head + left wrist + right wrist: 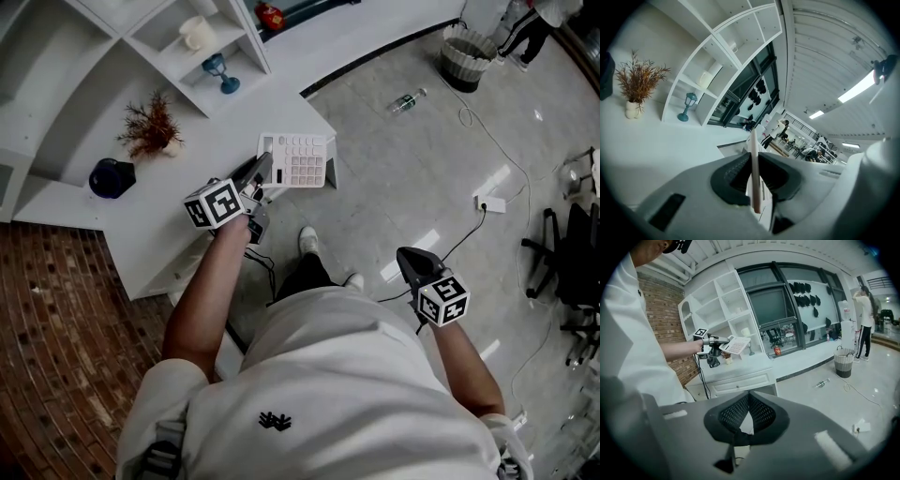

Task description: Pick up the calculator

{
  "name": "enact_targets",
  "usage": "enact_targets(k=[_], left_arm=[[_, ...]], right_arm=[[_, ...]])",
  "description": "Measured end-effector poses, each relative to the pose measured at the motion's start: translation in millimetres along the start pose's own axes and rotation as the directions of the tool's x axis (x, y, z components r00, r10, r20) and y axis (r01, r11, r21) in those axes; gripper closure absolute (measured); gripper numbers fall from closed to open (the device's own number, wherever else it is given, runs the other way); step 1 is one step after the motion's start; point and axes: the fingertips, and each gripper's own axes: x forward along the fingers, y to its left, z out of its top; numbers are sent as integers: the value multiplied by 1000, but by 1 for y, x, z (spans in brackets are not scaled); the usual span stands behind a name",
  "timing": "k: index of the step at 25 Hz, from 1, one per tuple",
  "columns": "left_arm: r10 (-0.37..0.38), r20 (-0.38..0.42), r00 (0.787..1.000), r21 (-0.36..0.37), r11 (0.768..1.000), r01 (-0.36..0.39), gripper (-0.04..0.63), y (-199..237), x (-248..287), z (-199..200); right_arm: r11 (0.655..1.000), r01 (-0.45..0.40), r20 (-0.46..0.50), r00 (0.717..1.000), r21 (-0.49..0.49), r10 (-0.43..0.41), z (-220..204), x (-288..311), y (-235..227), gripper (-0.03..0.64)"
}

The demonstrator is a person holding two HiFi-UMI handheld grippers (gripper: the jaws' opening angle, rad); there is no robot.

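The white calculator (296, 159) with its grid of pale keys hangs in the air over the corner of the white counter (178, 234). My left gripper (268, 169) is shut on its near left edge. In the left gripper view the calculator (753, 178) shows edge-on as a thin slab clamped between the dark pads (733, 174). My right gripper (405, 255) is low at the right over the floor, shut with nothing in it; its pads (761, 412) meet at the tips. The right gripper view also shows the held calculator (737, 345) at a distance.
On the counter stand a dried plant in a small vase (150, 127) and a dark cap (112, 177). Shelves behind hold a blue lamp (221, 73) and a white cup (196, 33). A bottle (408, 101), a wastebasket (465, 58) and a power strip (490, 202) lie on the floor.
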Motion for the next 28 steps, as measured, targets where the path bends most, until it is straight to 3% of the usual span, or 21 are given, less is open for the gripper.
enact_targets(k=[15, 28], left_arm=[[-45, -4, 999, 15, 999, 45, 546, -23, -44, -11], [-47, 1, 999, 33, 998, 47, 546, -32, -53, -7]], right_arm=[[1000, 0, 2, 1000, -20, 0, -12, -2, 24, 603], [999, -23, -4, 1000, -41, 23, -5, 3, 25, 603]])
